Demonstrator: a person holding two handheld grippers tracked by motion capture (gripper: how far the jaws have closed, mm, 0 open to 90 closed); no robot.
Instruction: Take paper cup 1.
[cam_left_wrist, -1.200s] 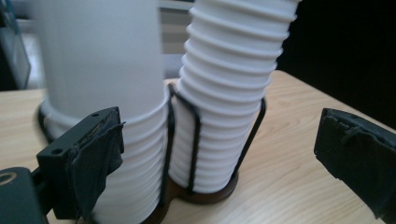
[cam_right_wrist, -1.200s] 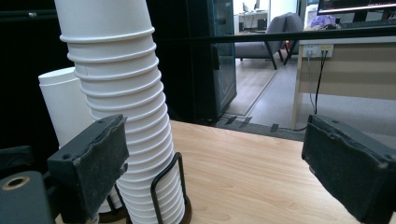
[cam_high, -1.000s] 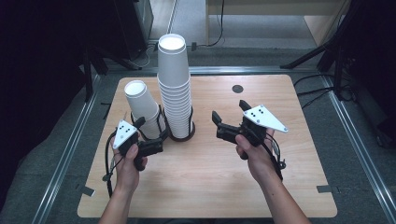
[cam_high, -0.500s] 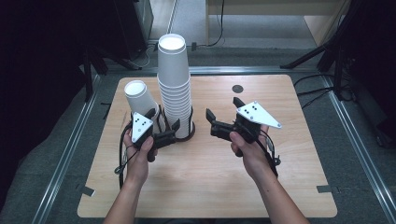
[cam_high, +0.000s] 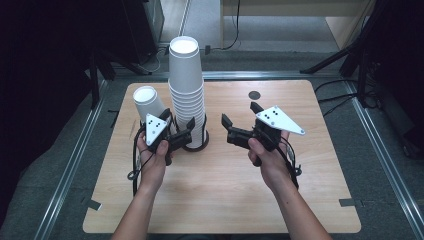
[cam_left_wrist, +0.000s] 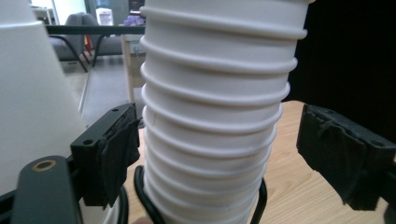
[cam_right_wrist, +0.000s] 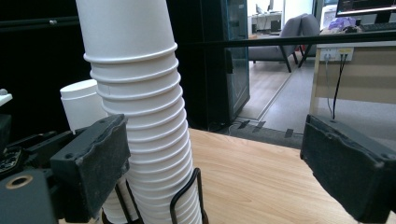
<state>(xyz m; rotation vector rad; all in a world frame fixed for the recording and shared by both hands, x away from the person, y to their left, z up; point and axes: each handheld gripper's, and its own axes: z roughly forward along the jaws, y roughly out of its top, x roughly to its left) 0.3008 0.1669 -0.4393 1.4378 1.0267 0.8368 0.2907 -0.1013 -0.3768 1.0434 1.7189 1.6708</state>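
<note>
A tall stack of white paper cups stands in a black wire holder at the table's middle. My left gripper reaches in from the left with its jaws on either side of the stack's lower part. The jaws have just been closing. The left pad is at the cups' edge and the right pad stands off them, so the gripper is open. My right gripper hovers open just right of the stack, nothing between its jaws.
A shorter white cup stack leans just left of the tall one, close behind my left gripper. The wooden table has a small dark hole at the far right. Metal rails run along both table sides.
My left gripper has moved right, up to the tall stack, and its jaws have narrowed around the cups. The right gripper has barely shifted.
</note>
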